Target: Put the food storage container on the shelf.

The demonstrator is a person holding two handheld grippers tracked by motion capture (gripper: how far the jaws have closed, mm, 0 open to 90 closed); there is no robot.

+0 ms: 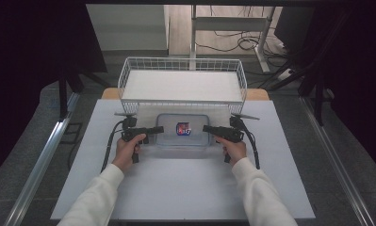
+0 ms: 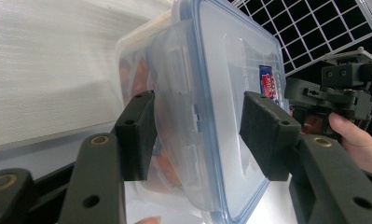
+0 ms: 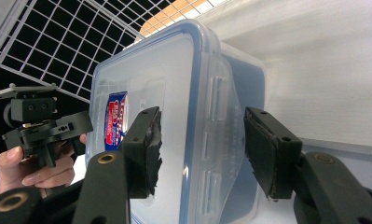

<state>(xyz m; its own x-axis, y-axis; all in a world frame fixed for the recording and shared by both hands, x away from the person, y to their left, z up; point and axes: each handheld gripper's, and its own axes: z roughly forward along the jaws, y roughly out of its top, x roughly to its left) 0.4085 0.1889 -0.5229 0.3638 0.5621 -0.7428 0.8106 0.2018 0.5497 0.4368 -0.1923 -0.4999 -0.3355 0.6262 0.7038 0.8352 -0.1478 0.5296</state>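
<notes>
Tongs (image 1: 160, 129) (image 1: 206, 128) astride the lidded box (image 1: 183, 142) — both ends.

A lab or test room set up for recording, not a home. A plain white desk (image 1: 185, 188) stands on grey carpet, with bare metal rails (image 1: 39, 165) running along the floor on both sides. Dark curtains (image 1: 30, 42) close off the left and right, like a screened booth. Beyond the left gripper (image 1: 150, 131) and the right gripper (image 1: 213, 130), a white wire basket (image 1: 183, 63) sits at the desk's far edge. Farther back stand the metal legs of another desk (image 1: 263, 42), with loose cables (image 1: 232, 44) and a power strip (image 1: 285, 74) on the floor beneath it.
</notes>
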